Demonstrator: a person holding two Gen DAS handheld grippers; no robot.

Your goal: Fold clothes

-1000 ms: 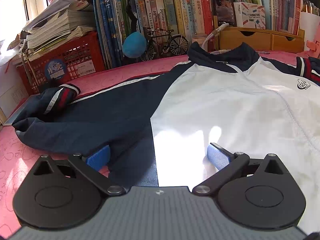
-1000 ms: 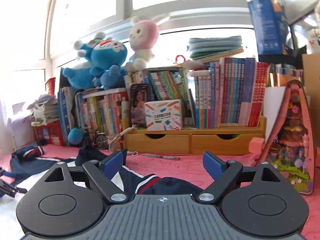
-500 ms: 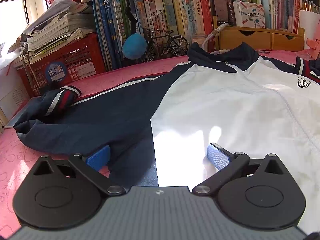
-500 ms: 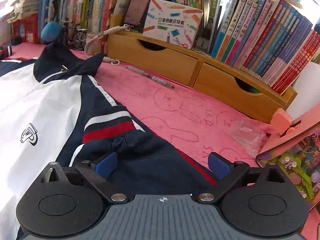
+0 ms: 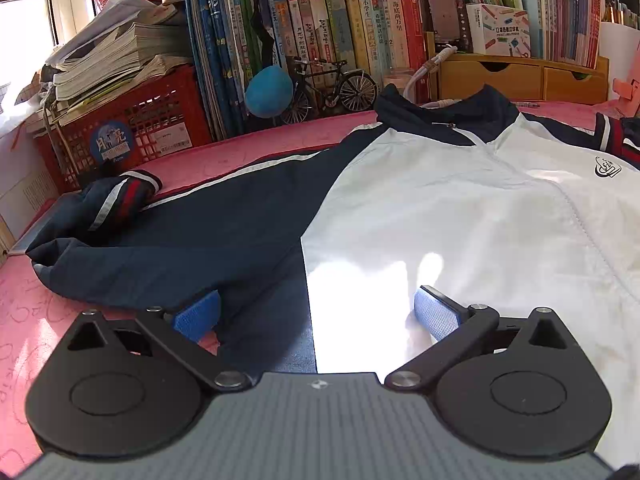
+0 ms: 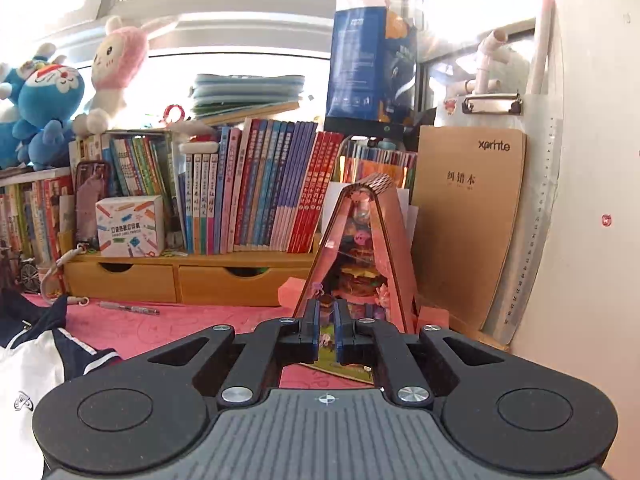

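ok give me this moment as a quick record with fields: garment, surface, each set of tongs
garment: navy and white jacket spread flat, front up
surface: pink table cover
left tongs: open, low over the jacket's hem, pads not pressing
right tongs: have just been closing, nearly shut, nothing visibly between them, raised and aimed at the bookshelf
sleeve cuff: striped, lying at far left

Behind the pink table cover [image 5: 224, 152], a red crate [image 5: 132, 128] bears stacked papers beside upright books [image 5: 320, 28], a model bicycle [image 5: 332, 88] and what may be a blue plush ball [image 5: 269, 92]; wooden drawers [image 6: 176, 282] hold more books.
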